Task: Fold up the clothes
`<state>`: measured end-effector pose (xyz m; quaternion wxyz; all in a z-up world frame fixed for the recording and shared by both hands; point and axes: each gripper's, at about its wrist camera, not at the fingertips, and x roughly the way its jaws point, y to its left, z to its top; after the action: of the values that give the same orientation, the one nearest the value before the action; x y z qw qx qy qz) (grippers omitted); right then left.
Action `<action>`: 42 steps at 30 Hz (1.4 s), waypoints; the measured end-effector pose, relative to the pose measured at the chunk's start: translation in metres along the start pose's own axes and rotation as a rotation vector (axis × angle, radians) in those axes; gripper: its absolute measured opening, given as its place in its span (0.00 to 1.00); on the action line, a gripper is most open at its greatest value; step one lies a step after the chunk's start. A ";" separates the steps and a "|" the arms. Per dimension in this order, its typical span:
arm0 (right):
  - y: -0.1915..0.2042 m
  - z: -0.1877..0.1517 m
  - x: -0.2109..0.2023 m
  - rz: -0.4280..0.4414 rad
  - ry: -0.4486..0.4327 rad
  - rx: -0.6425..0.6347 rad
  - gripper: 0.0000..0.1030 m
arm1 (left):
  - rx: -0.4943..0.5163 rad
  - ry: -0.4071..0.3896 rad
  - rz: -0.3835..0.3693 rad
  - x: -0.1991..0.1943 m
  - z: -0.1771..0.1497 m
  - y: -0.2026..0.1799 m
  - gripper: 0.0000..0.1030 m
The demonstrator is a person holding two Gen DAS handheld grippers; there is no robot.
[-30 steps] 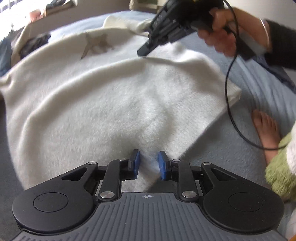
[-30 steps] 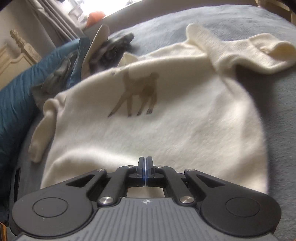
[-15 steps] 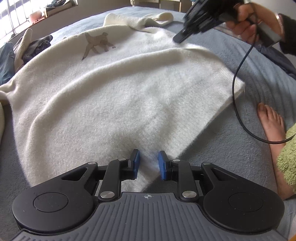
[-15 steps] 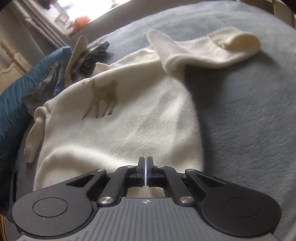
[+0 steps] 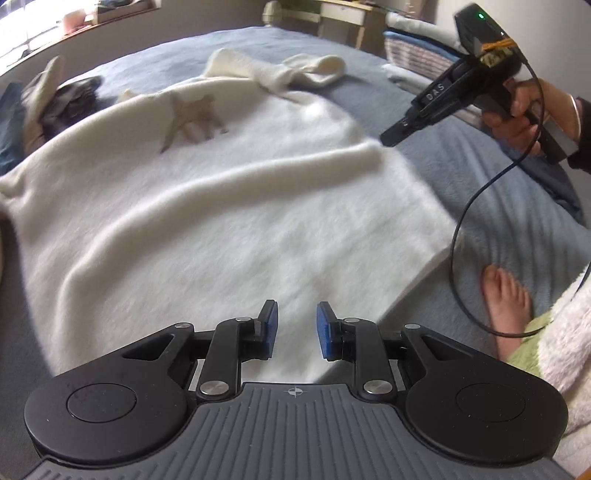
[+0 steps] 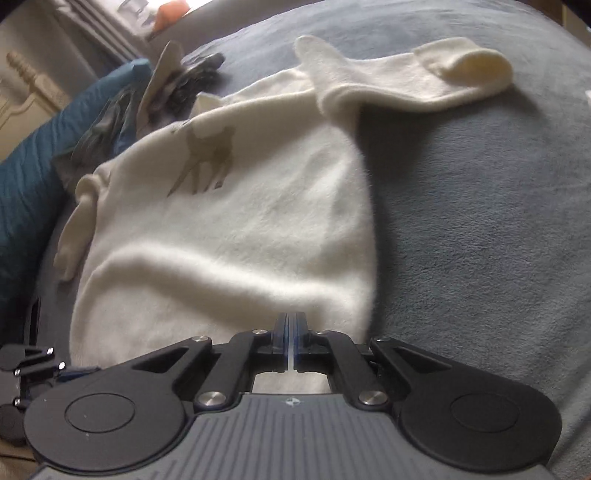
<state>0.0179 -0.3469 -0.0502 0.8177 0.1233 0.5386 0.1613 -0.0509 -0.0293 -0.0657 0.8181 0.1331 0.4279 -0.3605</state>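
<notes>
- Daylight is coming in from a blown-out window (image 5: 22, 33) at the upper left.
- Fisheye distortion is bending the edges of both views.
- Motion blur is softening the cream sweater (image 5: 221, 221).
- Soft shadows are lying in its folds.

Two close downward views, shared sweater (image 5: 229, 221)

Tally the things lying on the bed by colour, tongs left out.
Cream: 1, the deer-print sweater
Dark grey: 1, a crumpled garment by the sweater's neck
Teal: 1, a blanket along the bed's edge
Blue-grey: 1, the bedspread under it all
Total: 4
</notes>
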 end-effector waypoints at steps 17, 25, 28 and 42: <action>0.009 0.056 0.066 -0.029 0.033 -0.009 0.00 | 0.126 -0.011 -0.046 0.052 -0.008 -0.029 0.21; -0.008 0.096 0.070 -0.088 -0.113 0.105 0.00 | 0.062 -0.026 -0.095 0.051 -0.013 -0.019 0.21; 0.025 0.076 0.069 0.031 0.026 0.002 0.00 | 0.019 -0.024 -0.136 0.051 -0.014 -0.010 0.21; 0.095 0.083 0.116 0.146 0.132 -0.074 0.01 | -0.080 -0.033 -0.243 0.053 -0.018 0.009 0.21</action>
<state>0.1240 -0.2164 -0.0798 0.7705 0.1210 0.5747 0.2479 -0.0359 -0.0384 -0.1195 0.7800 0.0416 0.4414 -0.4416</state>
